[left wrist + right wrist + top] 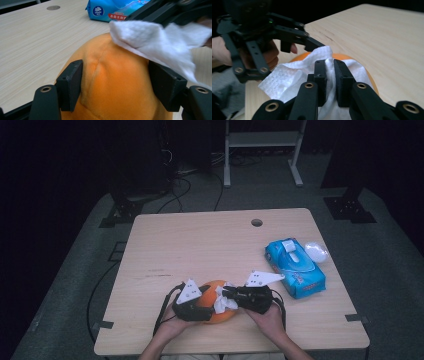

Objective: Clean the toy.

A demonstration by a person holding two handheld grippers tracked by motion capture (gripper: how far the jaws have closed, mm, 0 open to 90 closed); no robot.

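An orange plush ball point(220, 316) rests on the table point(200, 245) near its front edge. My left gripper point(202, 307) is shut on it: in the left gripper view both pads point(70, 82) press its sides point(117, 87). My right gripper point(226, 295) comes in from the right, shut on a white wipe point(221, 304). In the right gripper view its jaws point(330, 75) pinch a fold of the wipe point(287, 77), which drapes over the top of the ball point(342, 56). The wipe point(155, 42) covers the ball's upper right side.
A blue pack of wet wipes point(295, 267) lies at the right of the table, with a small white object point(316, 252) beside it. A round cable hole point(257, 222) sits near the far edge. Both hands hold the grippers at the front edge.
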